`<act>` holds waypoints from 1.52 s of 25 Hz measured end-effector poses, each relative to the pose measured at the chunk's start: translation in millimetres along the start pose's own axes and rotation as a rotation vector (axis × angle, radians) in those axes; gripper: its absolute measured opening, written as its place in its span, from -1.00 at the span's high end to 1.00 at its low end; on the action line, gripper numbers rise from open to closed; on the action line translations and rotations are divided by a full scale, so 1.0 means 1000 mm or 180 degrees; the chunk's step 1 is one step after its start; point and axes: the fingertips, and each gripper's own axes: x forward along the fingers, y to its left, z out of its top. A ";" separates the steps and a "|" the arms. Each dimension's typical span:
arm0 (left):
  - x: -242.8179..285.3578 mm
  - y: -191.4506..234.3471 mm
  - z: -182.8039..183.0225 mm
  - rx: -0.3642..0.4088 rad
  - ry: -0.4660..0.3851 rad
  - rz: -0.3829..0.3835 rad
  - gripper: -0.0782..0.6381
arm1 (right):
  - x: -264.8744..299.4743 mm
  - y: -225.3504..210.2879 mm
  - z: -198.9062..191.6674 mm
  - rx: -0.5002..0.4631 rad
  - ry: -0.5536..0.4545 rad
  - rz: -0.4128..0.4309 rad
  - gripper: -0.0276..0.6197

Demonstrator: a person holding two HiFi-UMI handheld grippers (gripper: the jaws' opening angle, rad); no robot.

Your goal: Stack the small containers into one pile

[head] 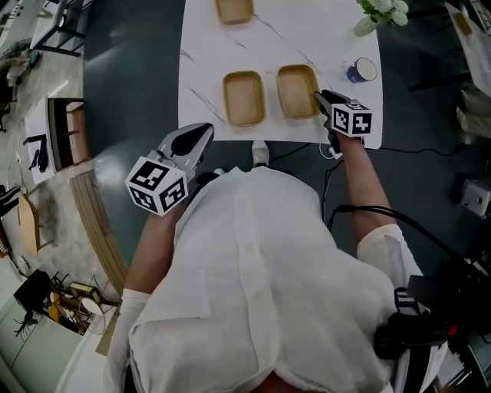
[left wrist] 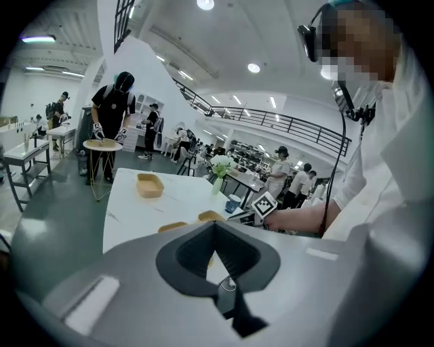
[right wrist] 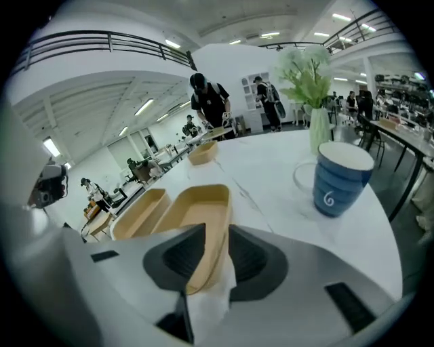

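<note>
Containers, three shallow tan ones, lie open on the white table (head: pixel 201 54). Two sit side by side at its near edge, their long sides running toward the far end, and a far container (head: pixel 234 9) lies well apart beyond them. The right gripper (right wrist: pixel 215 254) is clamped on the outer wall of the right container (right wrist: pixel 203 210). Its neighbour, the left container (right wrist: pixel 139 210), sits just beside it, to that gripper's left. The left gripper (left wrist: pixel 215 227), jaws together and empty, hangs off the table edge, the farther of the two.
</note>
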 end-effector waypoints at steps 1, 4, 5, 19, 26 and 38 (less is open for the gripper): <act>0.002 0.001 0.002 -0.0014 -0.0019 0.0042 0.76 | 0.005 -0.003 0.000 0.0004 0.0024 0.0029 0.63; 0.005 0.004 0.007 -0.0045 -0.0057 0.0125 0.76 | 0.017 -0.008 -0.002 0.0069 0.0068 0.0091 0.63; 0.005 0.005 0.007 -0.0053 -0.0054 0.0136 0.76 | 0.020 -0.010 -0.003 0.0111 0.0078 0.0095 0.63; -0.007 0.010 0.007 -0.0055 -0.0045 0.0120 0.76 | 0.016 -0.017 -0.008 0.0567 -0.0046 -0.0054 0.85; -0.025 0.019 0.001 -0.0057 -0.0100 0.0111 0.76 | 0.000 -0.003 0.002 0.0800 -0.0251 -0.0141 0.86; -0.064 0.026 -0.013 -0.0026 -0.0194 -0.0033 0.76 | -0.008 0.064 0.022 0.1138 -0.0527 -0.0218 0.86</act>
